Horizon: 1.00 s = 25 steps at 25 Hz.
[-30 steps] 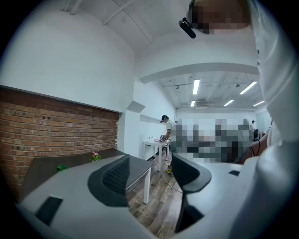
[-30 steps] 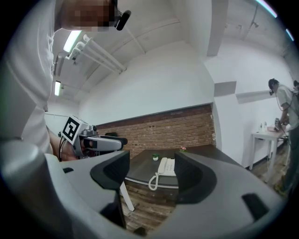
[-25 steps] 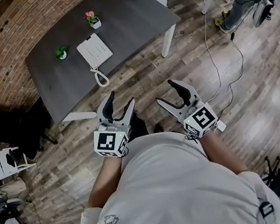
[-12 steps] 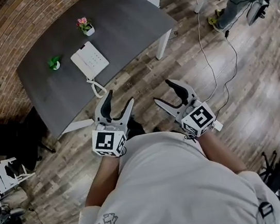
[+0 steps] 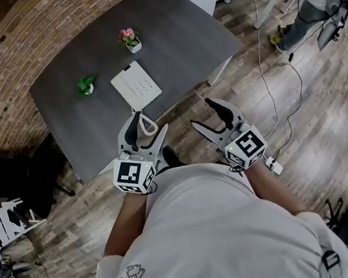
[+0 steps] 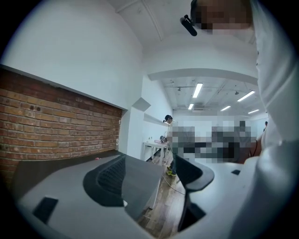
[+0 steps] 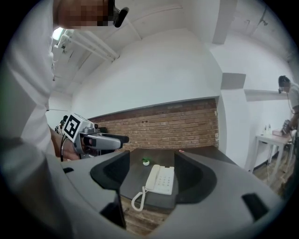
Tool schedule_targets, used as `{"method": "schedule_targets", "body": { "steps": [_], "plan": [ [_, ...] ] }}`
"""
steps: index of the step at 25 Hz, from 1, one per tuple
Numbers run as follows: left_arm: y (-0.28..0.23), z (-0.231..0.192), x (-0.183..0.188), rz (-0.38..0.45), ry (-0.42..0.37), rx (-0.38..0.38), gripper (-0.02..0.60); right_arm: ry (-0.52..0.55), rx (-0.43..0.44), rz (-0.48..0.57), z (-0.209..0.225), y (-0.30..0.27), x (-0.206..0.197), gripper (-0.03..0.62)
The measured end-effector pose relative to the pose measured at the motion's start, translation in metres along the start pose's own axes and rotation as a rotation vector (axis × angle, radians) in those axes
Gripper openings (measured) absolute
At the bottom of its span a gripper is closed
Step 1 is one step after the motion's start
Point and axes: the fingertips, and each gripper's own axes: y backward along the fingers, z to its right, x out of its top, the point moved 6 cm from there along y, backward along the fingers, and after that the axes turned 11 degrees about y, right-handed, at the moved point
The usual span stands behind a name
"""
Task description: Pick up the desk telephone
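With the left gripper and right gripper both agape and empty, the desk telephone lies on the table beyond them, so a lift would need a reach.

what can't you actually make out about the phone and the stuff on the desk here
- Desk telephone: key markings are too small to read in the head view and the right gripper view.
- The telephone in the left gripper view: not seen; the left gripper has its own jaw across the near desk.
- Coiled cord: its plug end cannot be traced in any view.
- Pink flower pot: only a speck past a jaw in the right gripper view.
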Motion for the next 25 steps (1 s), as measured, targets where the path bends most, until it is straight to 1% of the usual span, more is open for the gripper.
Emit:
{"method": "schedule_targets", "body": {
  "steps": [7, 10, 12, 16, 20, 25],
  "plan": [
    [0.016, -0.083, 0.017, 0.023, 0.028, 0.059, 0.357, 0.027, 0.066, -0.008, -0.014, -0.085, 0.016, 0.304],
    [0.023, -0.109, 0.018, 0.018, 0.048, 0.078, 0.36, 0.024, 0.085, -0.026, -0.016, -0.109, 0.018, 0.304],
    [0.026, -0.123, 0.015, 0.012, 0.077, 0.087, 0.36, 0.017, 0.1, -0.041, -0.016, -0.122, 0.015, 0.304],
    [0.025, -0.141, 0.007, -0.007, 0.12, 0.092, 0.364, 0.01, 0.127, -0.057, -0.012, -0.141, 0.01, 0.304],
    [0.021, -0.148, 0.003, -0.026, 0.135, 0.1, 0.367, -0.012, 0.15, -0.062, -0.005, -0.155, 0.001, 0.304],
    [0.008, -0.159, 0.002, -0.03, 0.159, 0.132, 0.367, -0.01, 0.208, -0.075, 0.011, -0.18, -0.006, 0.304]
  ]
}}
